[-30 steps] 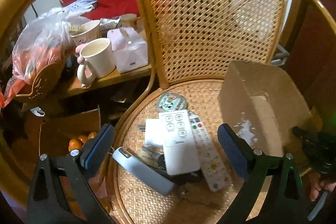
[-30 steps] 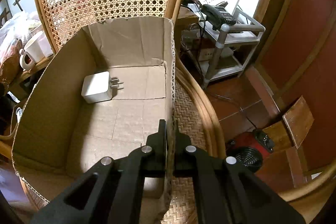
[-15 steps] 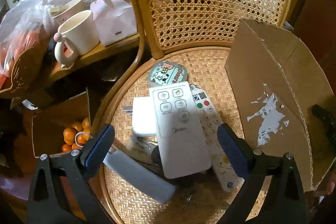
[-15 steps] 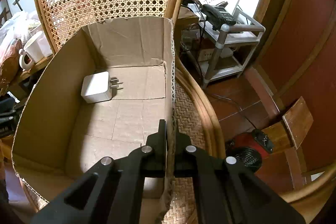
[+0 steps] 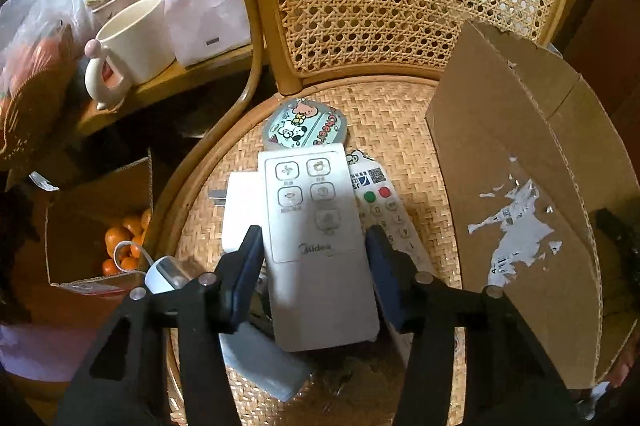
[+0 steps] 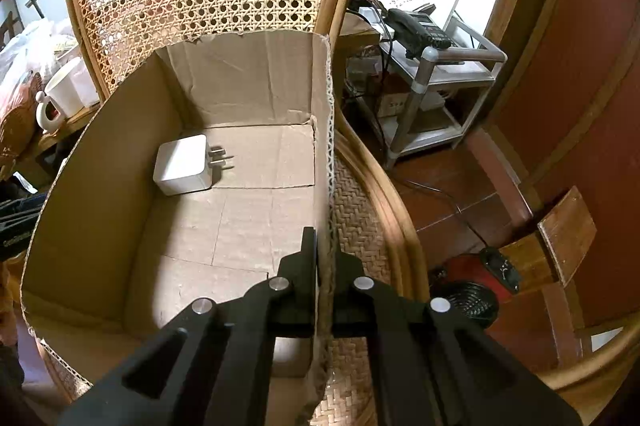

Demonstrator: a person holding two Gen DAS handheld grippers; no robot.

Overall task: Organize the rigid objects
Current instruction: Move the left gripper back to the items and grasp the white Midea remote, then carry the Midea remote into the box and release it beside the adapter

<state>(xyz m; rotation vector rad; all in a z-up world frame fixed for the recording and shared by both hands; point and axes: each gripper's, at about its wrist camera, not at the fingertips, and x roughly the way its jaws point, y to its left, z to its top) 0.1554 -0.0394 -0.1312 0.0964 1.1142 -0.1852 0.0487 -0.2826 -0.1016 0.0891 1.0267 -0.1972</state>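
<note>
Closing left gripper (image 5: 312, 262) jaws straddled the white Midea remote (image 5: 316, 246); the right gripper (image 6: 325, 266) stayed clamped on the cardboard box (image 6: 96, 162) wall, a white charger (image 6: 182, 164) inside.

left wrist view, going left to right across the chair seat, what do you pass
white plug adapter → wide white fan remote with grey buttons → narrow white remote with red and green buttons → brown cardboard box
</note>
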